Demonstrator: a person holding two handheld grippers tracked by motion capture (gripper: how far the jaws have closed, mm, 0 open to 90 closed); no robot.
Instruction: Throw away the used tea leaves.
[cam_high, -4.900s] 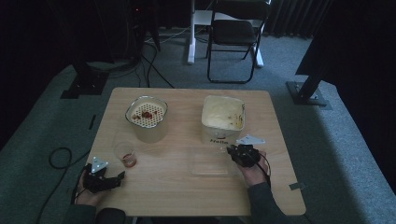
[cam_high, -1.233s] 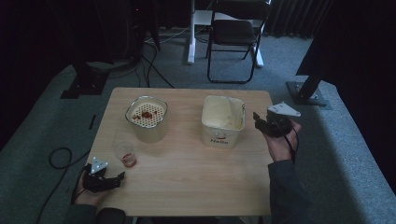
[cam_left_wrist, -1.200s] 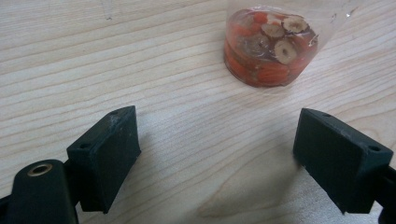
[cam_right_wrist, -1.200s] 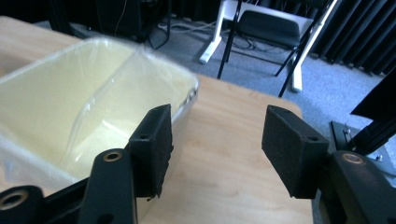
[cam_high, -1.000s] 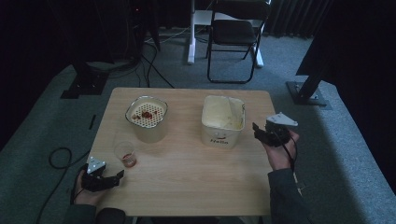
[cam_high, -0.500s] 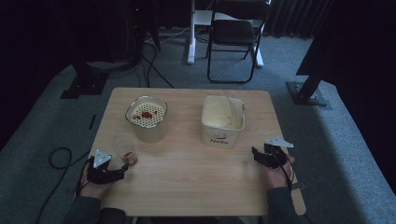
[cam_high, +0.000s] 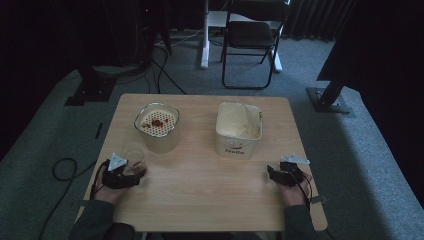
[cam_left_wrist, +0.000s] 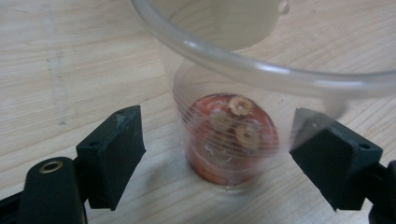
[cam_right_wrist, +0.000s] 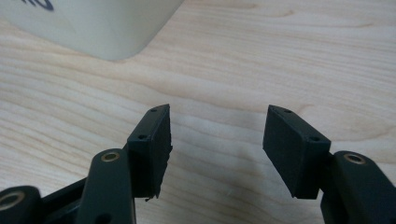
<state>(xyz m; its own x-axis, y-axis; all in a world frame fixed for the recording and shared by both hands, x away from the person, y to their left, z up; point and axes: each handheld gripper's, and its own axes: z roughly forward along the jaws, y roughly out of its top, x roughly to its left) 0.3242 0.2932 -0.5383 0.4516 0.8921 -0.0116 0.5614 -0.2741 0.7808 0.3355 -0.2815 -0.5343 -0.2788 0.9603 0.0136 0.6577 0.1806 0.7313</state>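
The jaws of the left gripper (cam_left_wrist: 219, 158) stand spread, one on each side of a clear plastic cup (cam_left_wrist: 229, 135), and do not touch it. The cup stands upright on the tabletop (cam_left_wrist: 56, 60) and holds some red and pale round pieces at its bottom. The right gripper (cam_right_wrist: 215, 144) has its jaws spread too, with nothing between them, low over the bare wood near the corner of a cream square tub (cam_high: 238, 128). A round container (cam_high: 157, 126) stands just behind the cup.
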